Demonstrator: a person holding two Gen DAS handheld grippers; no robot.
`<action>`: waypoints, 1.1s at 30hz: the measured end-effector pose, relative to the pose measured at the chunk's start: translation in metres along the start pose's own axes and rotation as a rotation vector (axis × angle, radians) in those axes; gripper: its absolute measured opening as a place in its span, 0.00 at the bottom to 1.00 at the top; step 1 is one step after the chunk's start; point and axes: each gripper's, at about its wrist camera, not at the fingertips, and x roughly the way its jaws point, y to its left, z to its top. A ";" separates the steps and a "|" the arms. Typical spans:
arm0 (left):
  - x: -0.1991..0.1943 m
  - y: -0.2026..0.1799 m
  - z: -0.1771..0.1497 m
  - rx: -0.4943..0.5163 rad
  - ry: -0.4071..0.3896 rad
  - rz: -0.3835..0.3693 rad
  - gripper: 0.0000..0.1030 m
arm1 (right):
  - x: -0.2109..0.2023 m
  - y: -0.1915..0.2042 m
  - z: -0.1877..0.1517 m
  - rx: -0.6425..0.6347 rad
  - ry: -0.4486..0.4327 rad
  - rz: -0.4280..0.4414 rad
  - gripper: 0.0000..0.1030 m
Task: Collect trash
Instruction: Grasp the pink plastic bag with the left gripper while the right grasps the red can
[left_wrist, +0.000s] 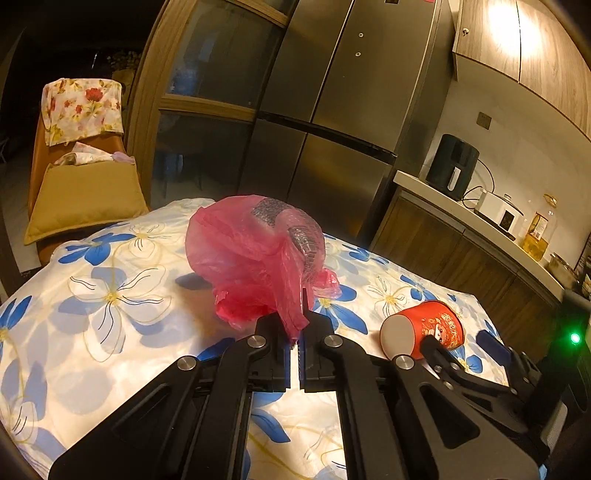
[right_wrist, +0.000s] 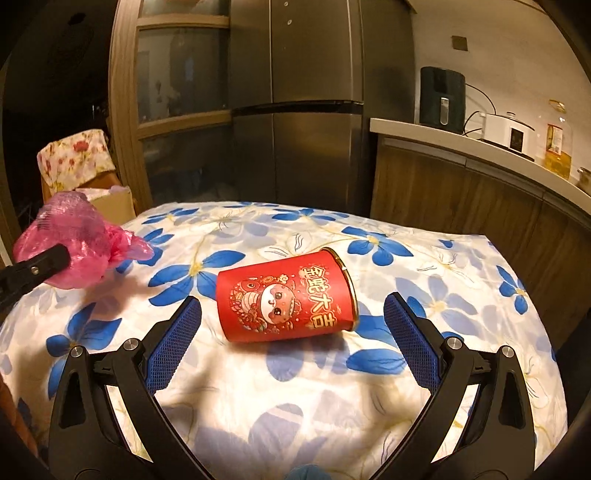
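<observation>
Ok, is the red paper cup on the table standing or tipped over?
Tipped over: the red paper cup lies on its side on the floral tablecloth, gold rim pointing right.

what's on the table, counted

one pink plastic bag, bulging. one red paper cup lying on its side. one flowered tablecloth under both. two grippers: the left gripper and the right gripper.
</observation>
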 end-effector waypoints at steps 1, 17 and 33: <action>0.000 0.000 0.000 0.001 0.000 -0.003 0.02 | 0.002 -0.001 0.000 0.002 0.005 0.006 0.95; -0.002 -0.002 -0.003 0.016 0.006 -0.001 0.02 | 0.021 0.002 0.001 -0.014 0.065 -0.006 0.83; -0.015 -0.005 -0.007 0.033 0.004 0.012 0.02 | -0.008 -0.006 -0.002 0.001 0.007 -0.003 0.82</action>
